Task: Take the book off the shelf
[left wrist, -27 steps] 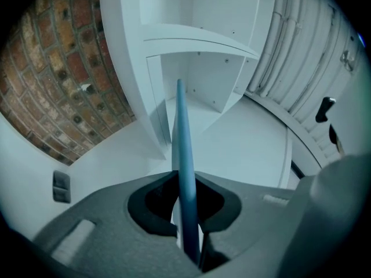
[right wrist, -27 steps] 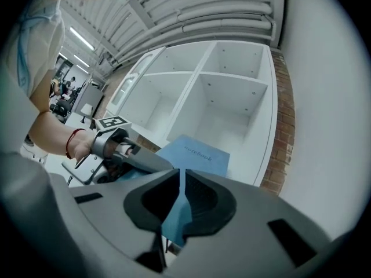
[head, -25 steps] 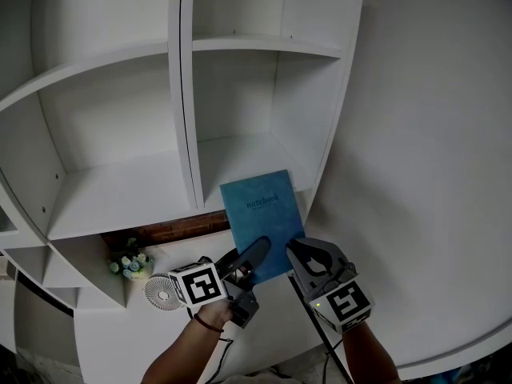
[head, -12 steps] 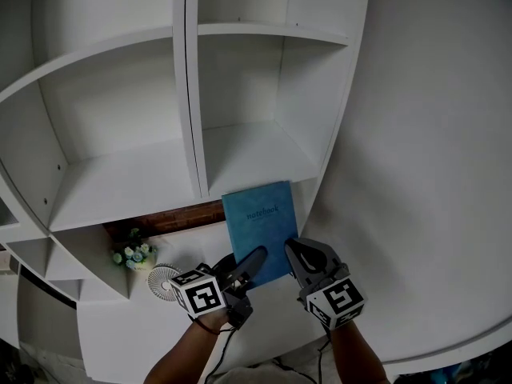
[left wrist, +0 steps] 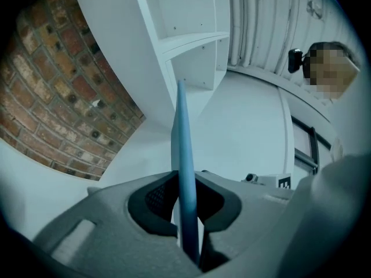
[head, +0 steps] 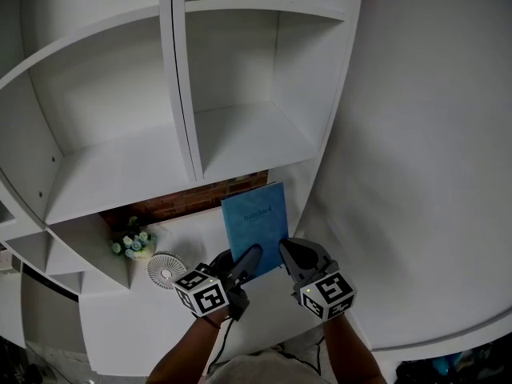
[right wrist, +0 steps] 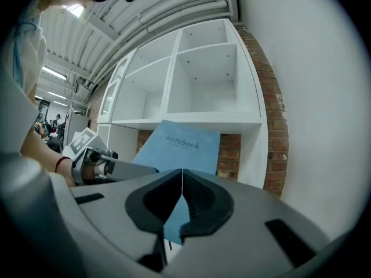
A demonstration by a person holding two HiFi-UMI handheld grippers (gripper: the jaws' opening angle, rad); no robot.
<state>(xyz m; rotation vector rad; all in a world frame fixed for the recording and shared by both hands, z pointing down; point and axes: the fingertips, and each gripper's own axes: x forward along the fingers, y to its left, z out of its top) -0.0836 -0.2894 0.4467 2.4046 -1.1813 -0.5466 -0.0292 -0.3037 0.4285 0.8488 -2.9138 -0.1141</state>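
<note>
Head view: my left fingers [head: 249,259] are clamping the blue book's [head: 254,221] near edge; my right fingers [head: 297,254], just beside it, are just finishing closing, tips touching, pinching nothing.

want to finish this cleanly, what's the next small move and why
Probably lower the blue notebook onto the white ledge beside the fan. It is already clear of the shelf and clamped edge-on in the left gripper fingers.
</note>
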